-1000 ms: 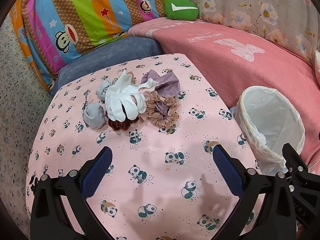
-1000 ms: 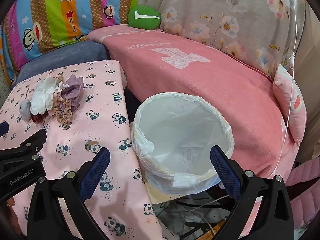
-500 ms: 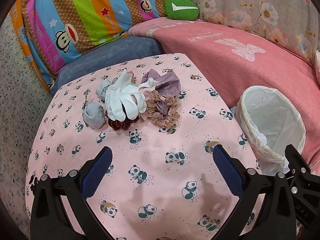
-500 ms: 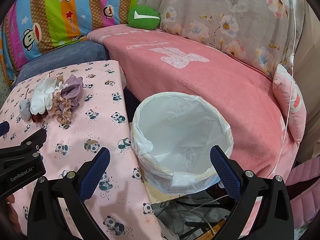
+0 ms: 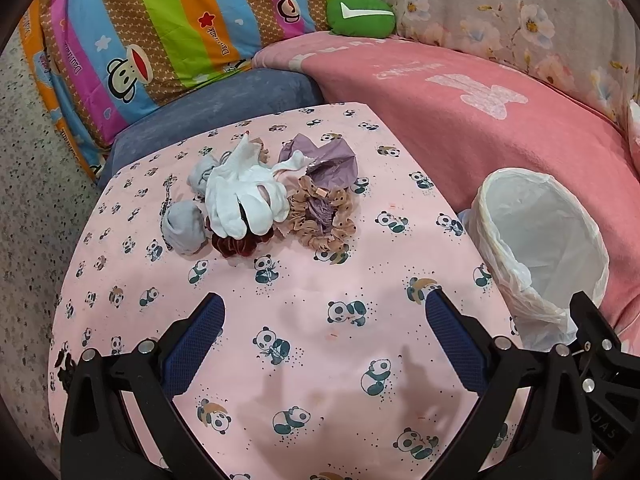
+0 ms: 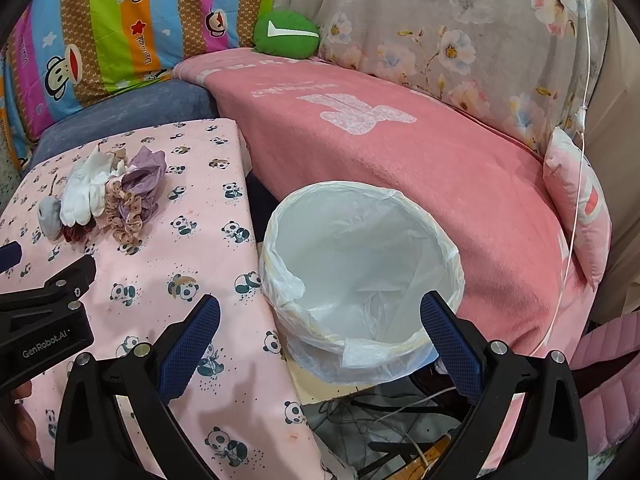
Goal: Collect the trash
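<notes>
Heap of crumpled cloth scraps, white gloves & scrunchies (image 5: 260,196) on panda-print pink tablecloth (image 5: 320,320), nr its far edge. White-lined round trash bin (image 6: 360,272) just off cloth's right edge, w/ pink blanket-covered sofa (image 6: 380,152) behind it.

Bright even indoor light, soft shadows, sharp focus, strong fisheye vignetting.

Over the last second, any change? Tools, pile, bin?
Almost none. Both views drift a hair, so the tools barely shifted. Nothing gripped, nothing let go. Left tool stays open over the panda cloth; right tool stays open over the bin. The pile lies as before, and the bin liner holds no trash that shows.
</notes>
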`<state>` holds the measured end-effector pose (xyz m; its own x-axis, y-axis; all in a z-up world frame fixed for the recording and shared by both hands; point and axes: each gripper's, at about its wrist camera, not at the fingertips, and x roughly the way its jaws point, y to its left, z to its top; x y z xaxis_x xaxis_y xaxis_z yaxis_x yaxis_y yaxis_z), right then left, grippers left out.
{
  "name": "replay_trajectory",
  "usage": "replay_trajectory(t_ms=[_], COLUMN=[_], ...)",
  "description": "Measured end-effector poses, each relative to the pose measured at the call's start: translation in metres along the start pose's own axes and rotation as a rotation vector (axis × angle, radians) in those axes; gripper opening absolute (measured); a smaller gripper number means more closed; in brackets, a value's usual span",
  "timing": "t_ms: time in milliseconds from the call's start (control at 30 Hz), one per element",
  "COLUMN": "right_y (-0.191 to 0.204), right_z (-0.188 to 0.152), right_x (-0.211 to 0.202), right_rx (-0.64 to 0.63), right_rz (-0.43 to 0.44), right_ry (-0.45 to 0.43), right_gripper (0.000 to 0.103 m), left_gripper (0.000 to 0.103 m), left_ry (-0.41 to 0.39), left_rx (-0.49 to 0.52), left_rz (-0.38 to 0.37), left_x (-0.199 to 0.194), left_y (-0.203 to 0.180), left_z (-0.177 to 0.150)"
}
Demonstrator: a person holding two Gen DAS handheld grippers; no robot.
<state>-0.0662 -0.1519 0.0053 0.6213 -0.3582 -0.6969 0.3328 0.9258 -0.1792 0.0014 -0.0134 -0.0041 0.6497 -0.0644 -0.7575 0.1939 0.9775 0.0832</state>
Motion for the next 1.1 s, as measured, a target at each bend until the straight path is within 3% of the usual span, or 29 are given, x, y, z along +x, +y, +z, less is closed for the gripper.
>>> replay_trajectory(t_ms=[1100], right_y=[-0.0034], right_z=[0.0009], right_x=[-0.0019], right_rx=[0.01], right_rz=[-0.001], right_ry=[0.006], right_gripper=[0.098], left_gripper=[0.096], left_ry=[0.001], left_rx=[-0.001], left_rz=[-0.004], left_x=[0.0], left_y=[-0.0007], left_z=[0.0007])
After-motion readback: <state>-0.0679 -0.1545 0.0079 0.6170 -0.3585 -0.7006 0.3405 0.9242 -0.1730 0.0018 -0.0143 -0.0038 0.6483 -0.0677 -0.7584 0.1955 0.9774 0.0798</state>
